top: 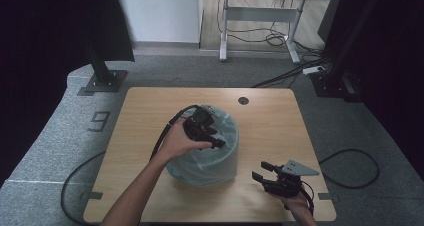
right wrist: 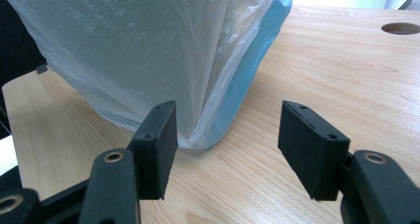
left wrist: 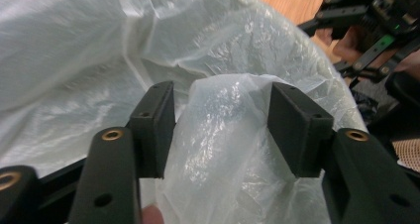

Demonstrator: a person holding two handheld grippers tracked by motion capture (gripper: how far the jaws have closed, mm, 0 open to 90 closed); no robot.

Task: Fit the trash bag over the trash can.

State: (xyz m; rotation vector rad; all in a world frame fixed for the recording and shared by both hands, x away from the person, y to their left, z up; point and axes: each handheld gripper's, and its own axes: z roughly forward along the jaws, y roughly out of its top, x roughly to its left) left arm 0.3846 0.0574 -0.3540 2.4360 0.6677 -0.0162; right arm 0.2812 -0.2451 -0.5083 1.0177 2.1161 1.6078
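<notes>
The bin (top: 207, 153) stands upright near the middle of the counter (top: 270, 116), its blue wall wrapped in a clear bag (top: 220, 136) that drapes down the outside almost to the counter. The left gripper (top: 212, 138) sits right over the bin's open top, pointing down and across the rim toward the right, so it is much the nearer of the two to the work. In the left gripper view a puckered fold of the bag (left wrist: 223, 135) rises between the left gripper's (left wrist: 223, 130) two jaws; the film brushes the inner faces, but the jaws stand partly apart and the fold is not yet squeezed flat (so I judge this a grip being taken, not one made). The pinch runs across the fold, which stands up from the rim edge.

The right gripper (top: 262, 171) rests low at the near right corner of the counter, apart from the bin, aimed toward its side. In the right gripper view the right gripper's (right wrist: 225, 149) jaws stand released and wide with nothing between them; the draped bag (right wrist: 148, 60) and the blue wall (right wrist: 252, 70) lie ahead and to the left, with bare wood under the jaws.

The coming move likely turns on the left jaws clamping that fold.
</notes>
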